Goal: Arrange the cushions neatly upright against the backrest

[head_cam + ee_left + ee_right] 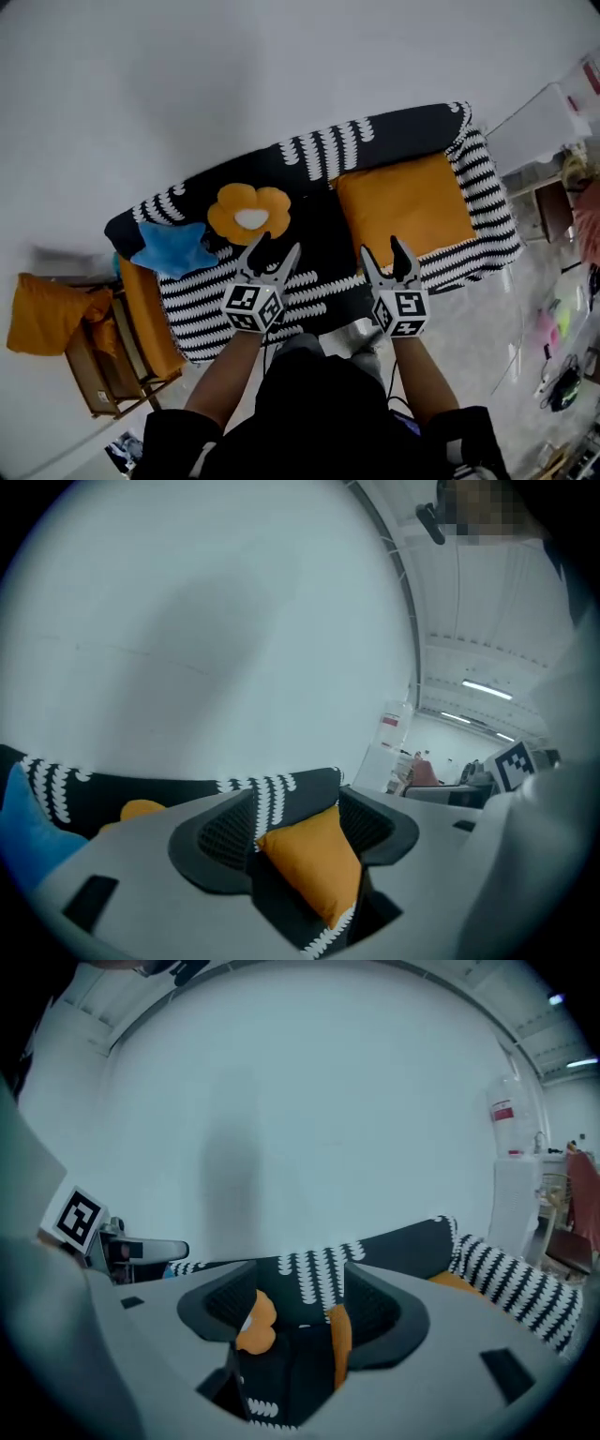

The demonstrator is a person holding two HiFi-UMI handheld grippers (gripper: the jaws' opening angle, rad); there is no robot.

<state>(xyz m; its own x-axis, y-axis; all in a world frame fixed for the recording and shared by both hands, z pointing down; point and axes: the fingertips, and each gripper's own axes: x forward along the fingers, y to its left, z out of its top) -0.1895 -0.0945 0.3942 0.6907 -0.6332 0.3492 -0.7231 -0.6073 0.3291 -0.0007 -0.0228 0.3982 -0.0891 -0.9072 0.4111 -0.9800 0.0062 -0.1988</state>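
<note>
Orange cushion (405, 208) sits against the black patterned backrest (403, 127).

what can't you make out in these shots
Head view: the front middle of the sofa is hidden behind the left gripper, the right gripper and the person's body.
Left gripper view: the blue cushion is cut off by the left edge; the flower cushion is mostly behind the gripper's body.
Right gripper view: the orange cushion has its middle behind a jaw.
Head view: the floor clutter at right is too small to name.
</note>
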